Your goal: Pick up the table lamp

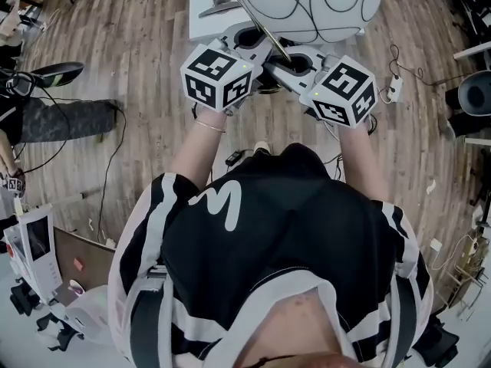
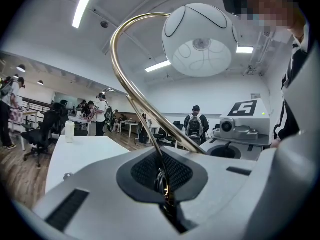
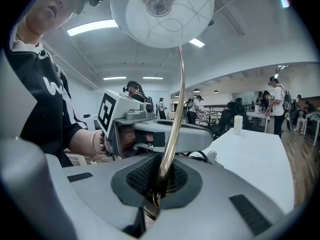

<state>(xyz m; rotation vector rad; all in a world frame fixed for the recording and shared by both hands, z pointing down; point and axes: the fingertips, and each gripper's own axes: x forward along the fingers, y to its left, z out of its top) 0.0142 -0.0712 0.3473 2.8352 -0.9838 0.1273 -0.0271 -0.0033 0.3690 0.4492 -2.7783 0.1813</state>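
The table lamp has a thin curved gold stem [image 1: 257, 18] and a round white shade [image 1: 314, 2] with black looping lines. In the head view both grippers meet in front of the person, over the near edge of a white table [image 1: 207, 6]. My left gripper [image 1: 255, 46] is shut on the gold stem [image 2: 137, 99], which curves up to the shade [image 2: 200, 39]. My right gripper [image 1: 282, 67] is shut on the same stem [image 3: 175, 119], just beside the left one, with the shade [image 3: 161, 9] overhead. The lamp's base is hidden.
A white bottle [image 2: 69, 131] stands at the far end of the table [image 3: 255, 154]. Wooden floor with cables [image 1: 115, 152] lies around the person. Several people [image 2: 194, 124], desks and office chairs fill the room behind.
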